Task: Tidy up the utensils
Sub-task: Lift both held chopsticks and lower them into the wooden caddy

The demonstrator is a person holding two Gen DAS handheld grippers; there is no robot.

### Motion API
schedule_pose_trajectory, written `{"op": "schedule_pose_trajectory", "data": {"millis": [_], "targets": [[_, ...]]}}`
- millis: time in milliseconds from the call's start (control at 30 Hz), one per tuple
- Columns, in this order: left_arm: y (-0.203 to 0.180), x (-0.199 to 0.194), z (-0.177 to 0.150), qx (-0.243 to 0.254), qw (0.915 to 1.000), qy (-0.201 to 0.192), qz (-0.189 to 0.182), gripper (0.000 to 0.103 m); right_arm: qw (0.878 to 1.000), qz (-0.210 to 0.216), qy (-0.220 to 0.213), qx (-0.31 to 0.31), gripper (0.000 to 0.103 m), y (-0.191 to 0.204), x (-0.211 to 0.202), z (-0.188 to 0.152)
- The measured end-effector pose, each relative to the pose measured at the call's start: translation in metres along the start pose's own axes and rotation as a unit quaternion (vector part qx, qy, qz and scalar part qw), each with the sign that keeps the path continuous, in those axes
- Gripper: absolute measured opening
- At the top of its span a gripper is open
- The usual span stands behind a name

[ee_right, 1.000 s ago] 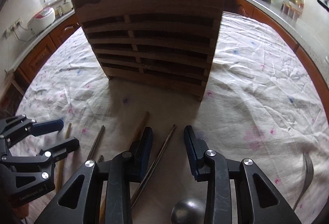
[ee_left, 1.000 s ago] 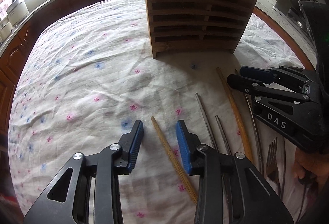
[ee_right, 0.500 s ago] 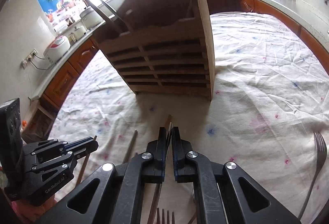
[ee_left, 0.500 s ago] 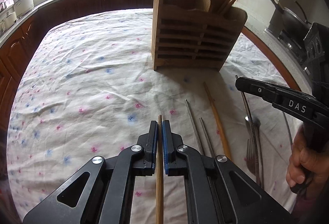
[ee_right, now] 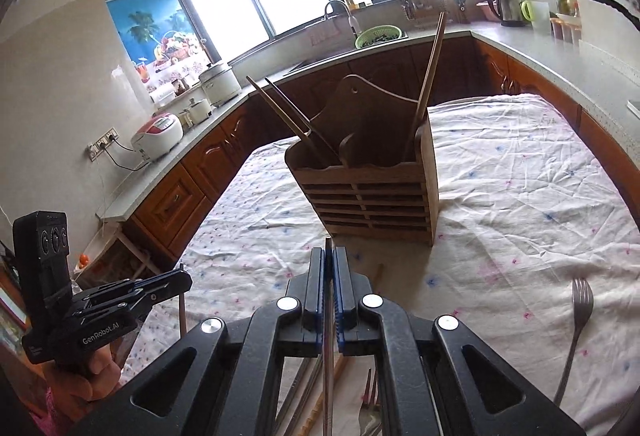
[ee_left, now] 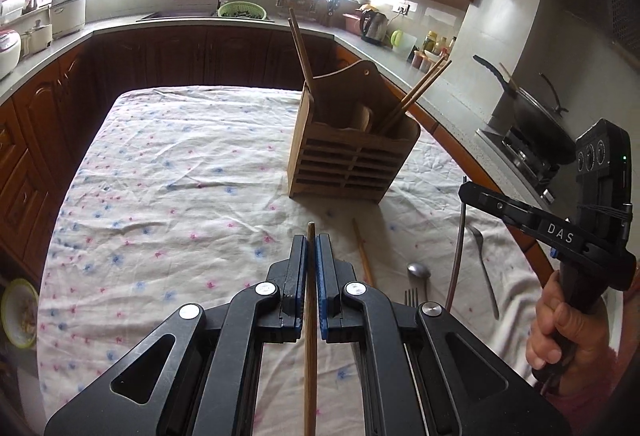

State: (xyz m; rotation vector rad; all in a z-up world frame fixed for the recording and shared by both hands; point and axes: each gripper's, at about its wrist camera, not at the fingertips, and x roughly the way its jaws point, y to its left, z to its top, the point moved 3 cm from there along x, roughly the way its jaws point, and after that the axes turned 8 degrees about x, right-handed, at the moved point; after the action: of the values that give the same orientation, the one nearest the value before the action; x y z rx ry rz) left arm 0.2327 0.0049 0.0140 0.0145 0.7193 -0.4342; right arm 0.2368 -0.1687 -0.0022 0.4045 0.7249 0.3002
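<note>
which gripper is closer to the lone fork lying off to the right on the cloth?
Right. The right gripper, shut on a metal chopstick, hangs just left of the fork; the left gripper, holding a wooden chopstick, is farther left.

"DAS" on right tongs (ee_left: 466, 192), "GenRobot.AI" on left tongs (ee_right: 182, 278)

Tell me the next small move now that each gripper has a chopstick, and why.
Probably carry both toward the slatted wooden utensil holder. The left gripper is shut on a brown wooden chopstick, the right gripper on a thin metal chopstick, both lifted off the cloth, and the holder's open top already holds chopsticks.
</note>
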Motion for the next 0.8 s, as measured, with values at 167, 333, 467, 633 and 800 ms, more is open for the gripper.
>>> {"op": "schedule_pose_trajectory", "data": {"millis": [167,333,467,633,800], "targets": [[-0.002,-0.024,0.001,-0.002,0.9997,-0.023,0.002,0.004,1.0,0.01,-0.012,-0.009,0.004,0.007,-0.019,-0.004],[-0.004,-0.045,0.002,-0.003,0.9988,-0.048,0.006,0.004,0.999,0.011,-0.028,-0.027,0.004,0.019,-0.041,-0.009],[-0.007,-0.06,0.001,-0.003,0.9977,-0.067,0.012,0.004,0.998,0.012,-0.046,-0.034,0.004,0.023,-0.056,-0.008],[-0.01,-0.074,0.005,0.0,0.9964,-0.084,0.014,0.004,0.997,0.016,-0.066,-0.037,0.004,0.026,-0.071,-0.006],[-0.012,-0.084,0.011,0.002,0.9948,-0.1,0.019,0.004,0.995,0.018,-0.086,-0.037,0.004,0.026,-0.081,0.001]]}}
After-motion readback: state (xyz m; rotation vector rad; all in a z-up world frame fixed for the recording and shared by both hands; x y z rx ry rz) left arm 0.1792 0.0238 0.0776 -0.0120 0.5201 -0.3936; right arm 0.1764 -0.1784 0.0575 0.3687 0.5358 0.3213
